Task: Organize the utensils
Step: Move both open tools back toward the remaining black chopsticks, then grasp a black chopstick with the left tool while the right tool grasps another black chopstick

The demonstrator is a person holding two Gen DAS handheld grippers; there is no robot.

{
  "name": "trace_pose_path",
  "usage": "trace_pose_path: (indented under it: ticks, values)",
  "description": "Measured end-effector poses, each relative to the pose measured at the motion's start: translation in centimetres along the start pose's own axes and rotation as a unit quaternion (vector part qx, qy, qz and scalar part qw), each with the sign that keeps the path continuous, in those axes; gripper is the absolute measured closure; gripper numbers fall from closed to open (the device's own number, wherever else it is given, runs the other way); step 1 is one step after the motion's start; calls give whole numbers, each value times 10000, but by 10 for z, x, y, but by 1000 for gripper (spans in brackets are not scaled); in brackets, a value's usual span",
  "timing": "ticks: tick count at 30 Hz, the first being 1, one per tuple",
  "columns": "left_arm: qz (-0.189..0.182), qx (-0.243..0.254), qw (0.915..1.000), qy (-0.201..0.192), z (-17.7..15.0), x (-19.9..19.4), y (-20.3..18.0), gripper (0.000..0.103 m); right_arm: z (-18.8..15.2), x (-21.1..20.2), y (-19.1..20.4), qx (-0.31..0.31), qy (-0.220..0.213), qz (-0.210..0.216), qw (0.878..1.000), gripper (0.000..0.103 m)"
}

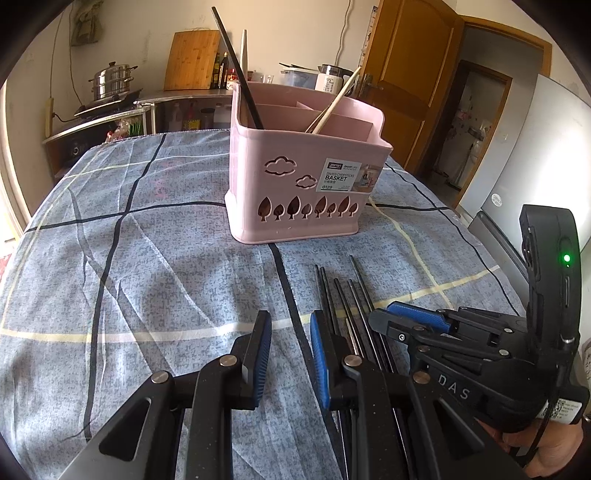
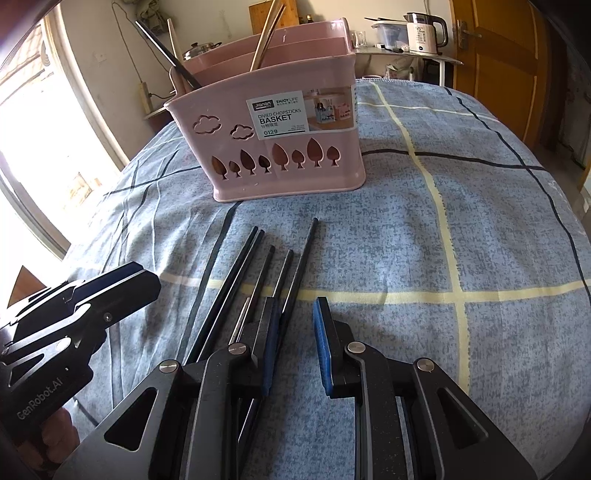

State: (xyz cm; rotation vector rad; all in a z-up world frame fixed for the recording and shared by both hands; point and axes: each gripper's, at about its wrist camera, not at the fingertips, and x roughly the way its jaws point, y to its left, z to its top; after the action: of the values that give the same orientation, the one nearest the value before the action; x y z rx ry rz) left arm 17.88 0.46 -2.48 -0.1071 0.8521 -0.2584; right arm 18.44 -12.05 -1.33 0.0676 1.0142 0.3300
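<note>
A pink divided chopstick basket [image 1: 295, 177] [image 2: 280, 136] stands upright on the blue checked tablecloth. It holds a black chopstick [image 1: 236, 70] in its left part and pale wooden chopsticks [image 1: 334, 105] in the middle part. Several black chopsticks [image 1: 347, 306] [image 2: 258, 280] lie side by side on the cloth in front of it. My left gripper [image 1: 290, 350] is open and empty, just left of the pile. My right gripper [image 2: 295, 343] is open and empty, its left finger over the pile; it also shows in the left wrist view [image 1: 417, 321].
The table [image 2: 461, 229] is covered by the checked cloth and drops off at the right and far edges. Behind it are a counter with a steel pot [image 1: 112, 79], a cutting board [image 1: 192, 61], a kettle [image 2: 424, 27] and a wooden door [image 1: 406, 74].
</note>
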Motion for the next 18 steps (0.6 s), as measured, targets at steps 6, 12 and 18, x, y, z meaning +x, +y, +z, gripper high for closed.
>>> trace_pose_path:
  ticks: [6, 12, 18]
  values:
    - [-73, 80, 9999, 133, 3, 14, -9, 82, -4, -4, -6, -33, 39, -10, 10000, 94]
    - [-22, 133, 9995, 279, 6, 30, -14, 82, -8, -11, -21, 63, 47, -3, 10000, 94]
    - [59, 159, 9991, 379, 5, 41, -16, 81, -9, -12, -24, 64, 32, 39, 10000, 94]
